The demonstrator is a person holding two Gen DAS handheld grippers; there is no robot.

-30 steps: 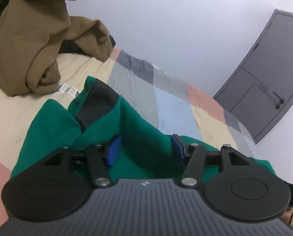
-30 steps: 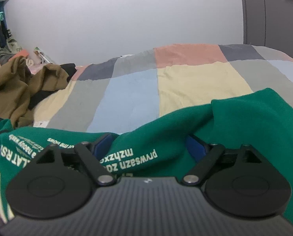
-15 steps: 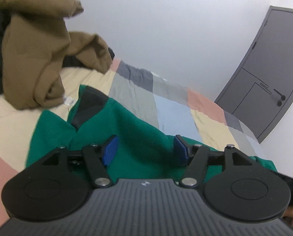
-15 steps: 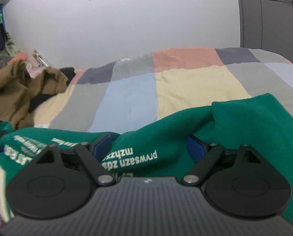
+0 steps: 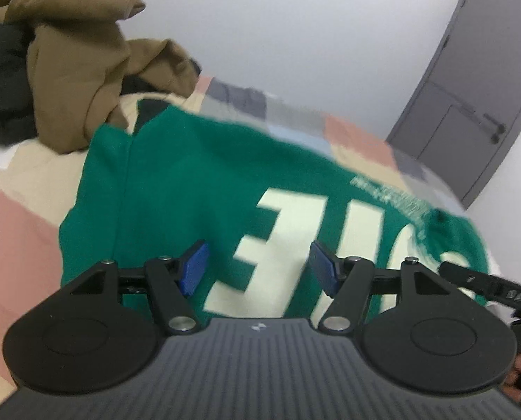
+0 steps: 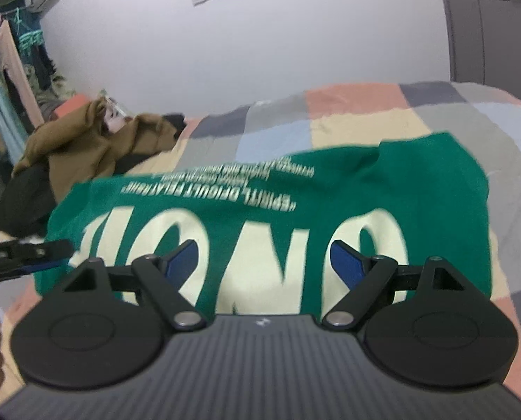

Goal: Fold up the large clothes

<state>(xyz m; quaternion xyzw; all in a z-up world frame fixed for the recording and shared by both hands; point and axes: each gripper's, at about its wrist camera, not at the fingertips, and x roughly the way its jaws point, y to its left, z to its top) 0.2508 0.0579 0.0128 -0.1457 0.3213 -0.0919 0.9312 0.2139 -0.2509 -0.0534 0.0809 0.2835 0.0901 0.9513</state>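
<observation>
Large green knit sweatshirt w/ big cream block letters (image 5: 197,189) lies spread on the bed w/ a patchwork cover of pink, cream, grey & blue squares (image 6: 358,119), print side up, lettering upside down from both cams. Smaller cream text lines run along its far part. Dark patch at the far-left corner of the garment in the left wrist view, prob. collar lining, blurred.

Left claw (image 5: 257,266): blue pads (image 5: 192,267) well apart, nothing pinched btwn them; green fabric & cream letters show through the gap underneath. Can't tell if tips touch the cloth. Right claw (image 6: 264,262): pads also wide apart, not gripping anything, sweatshirt seen below the gap. Right claw pokes into the left view at the right edge; left claw shows at the left edge of the right view, just beside the garment's near-left border. A bit of a hand visible at frame edges in both views.

Crumpled brown fabric garment (image 5: 82,70) heaped far left on the bed, over some black clothing (image 5: 1,84), apart from the green one's main body but close to its far-left corner. Grey panelled door w/ dark handle (image 5: 467,105) far right, against a white wall (image 6: 260,52). Clothes hang on a rack (image 6: 12,66) at far left in the right wrist view.
</observation>
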